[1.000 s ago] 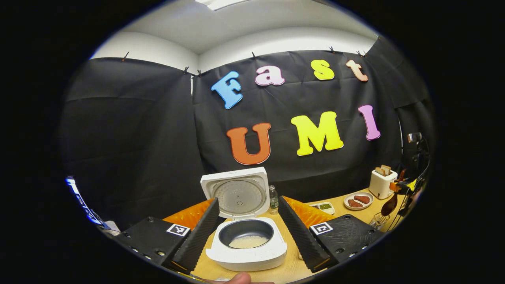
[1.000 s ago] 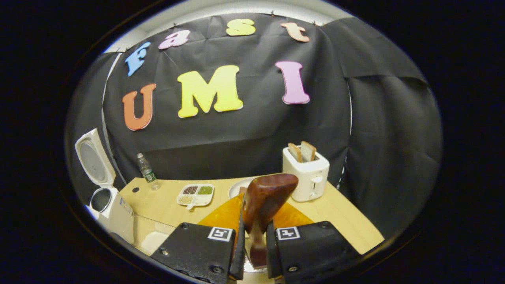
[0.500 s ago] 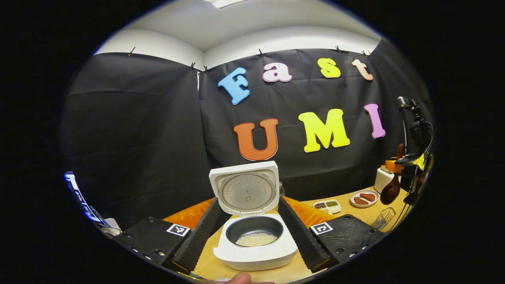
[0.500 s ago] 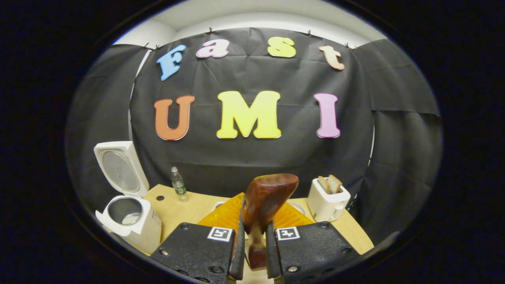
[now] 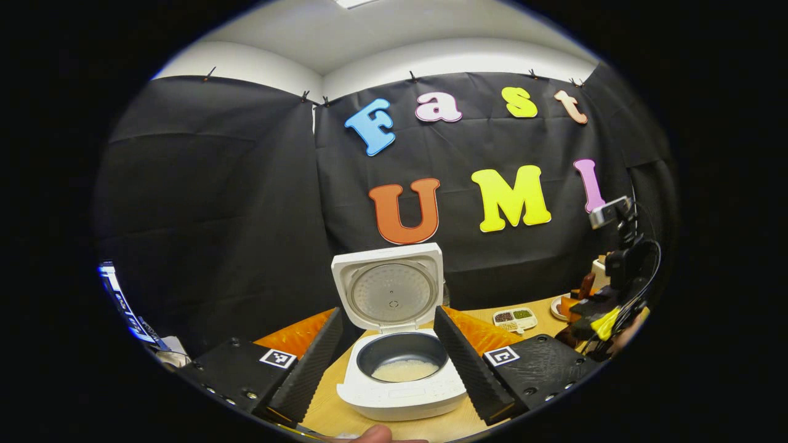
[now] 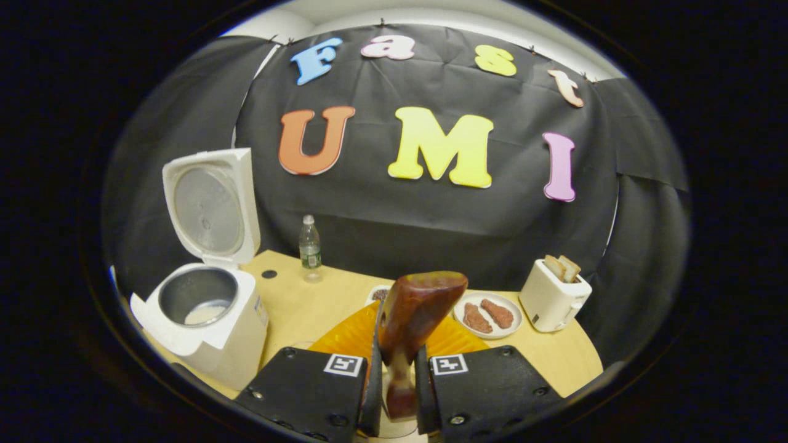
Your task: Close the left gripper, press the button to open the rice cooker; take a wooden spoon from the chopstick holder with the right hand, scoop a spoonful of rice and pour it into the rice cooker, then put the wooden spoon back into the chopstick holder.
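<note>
The white rice cooker (image 5: 403,394) stands with its lid (image 5: 389,288) raised, and a little rice lies in the dark inner pot (image 5: 404,369). My left gripper (image 5: 389,369) is open in front of it, one finger on each side of the cooker in the left gripper view. My right gripper (image 6: 397,384) is shut on the handle of a brown wooden spoon (image 6: 417,307), whose bowl points up and away. The cooker (image 6: 206,323) sits to its left in the right gripper view. The right gripper (image 5: 600,311) also appears far right in the left gripper view.
On the wooden table (image 6: 320,301) stand a water bottle (image 6: 309,246), a plate of meat pieces (image 6: 487,315) and a white toaster with bread (image 6: 554,295). A divided dish of grains (image 5: 514,317) lies right of the cooker. A fingertip (image 5: 369,434) shows at the bottom edge.
My right gripper has swung left with the spoon, so the cooker looms larger in its view. In the left gripper view it has dropped lower at the right edge. The left gripper stays open.
</note>
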`<control>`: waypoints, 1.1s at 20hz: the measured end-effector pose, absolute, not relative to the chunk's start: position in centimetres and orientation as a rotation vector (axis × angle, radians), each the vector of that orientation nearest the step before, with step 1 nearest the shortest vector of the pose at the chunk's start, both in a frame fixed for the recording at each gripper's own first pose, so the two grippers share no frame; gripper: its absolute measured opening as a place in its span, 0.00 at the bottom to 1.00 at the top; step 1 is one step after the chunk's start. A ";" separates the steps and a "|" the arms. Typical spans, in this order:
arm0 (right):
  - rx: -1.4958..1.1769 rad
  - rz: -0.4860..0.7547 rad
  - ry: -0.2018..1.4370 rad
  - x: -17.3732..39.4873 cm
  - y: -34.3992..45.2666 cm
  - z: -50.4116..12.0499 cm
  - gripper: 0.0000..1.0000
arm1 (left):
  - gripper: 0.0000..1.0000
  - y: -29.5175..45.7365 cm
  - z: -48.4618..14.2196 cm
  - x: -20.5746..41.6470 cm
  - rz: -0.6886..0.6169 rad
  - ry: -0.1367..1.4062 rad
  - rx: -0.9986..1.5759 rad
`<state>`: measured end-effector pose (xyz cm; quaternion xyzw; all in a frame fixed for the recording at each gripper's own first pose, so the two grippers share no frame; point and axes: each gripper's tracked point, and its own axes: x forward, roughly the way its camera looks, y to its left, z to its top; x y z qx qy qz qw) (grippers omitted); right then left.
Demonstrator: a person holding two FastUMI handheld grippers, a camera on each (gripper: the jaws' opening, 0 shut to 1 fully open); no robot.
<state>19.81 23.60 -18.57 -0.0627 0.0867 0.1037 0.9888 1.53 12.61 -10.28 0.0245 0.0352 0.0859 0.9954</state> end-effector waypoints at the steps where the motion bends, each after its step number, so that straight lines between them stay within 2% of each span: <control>1: -0.164 0.199 0.188 20.1 23.8 -19.9 0.27 | 0.95 12.8 -10.5 1.3 0.172 0.075 0.048; 6: -0.358 0.203 0.233 20.6 25.7 -24.6 0.28 | 0.95 13.4 -11.5 1.1 0.182 0.098 0.055; 12: -0.408 0.213 0.271 20.9 26.5 -27.9 0.28 | 0.95 13.7 -12.1 0.8 0.196 0.115 0.058; 17: -0.329 0.253 0.311 19.8 28.1 -29.1 0.28 | 0.95 13.9 -12.1 0.8 0.199 0.125 0.059; 22: -0.049 0.287 0.372 19.8 28.7 -29.8 0.28 | 0.95 14.0 -12.3 0.8 0.208 0.131 0.061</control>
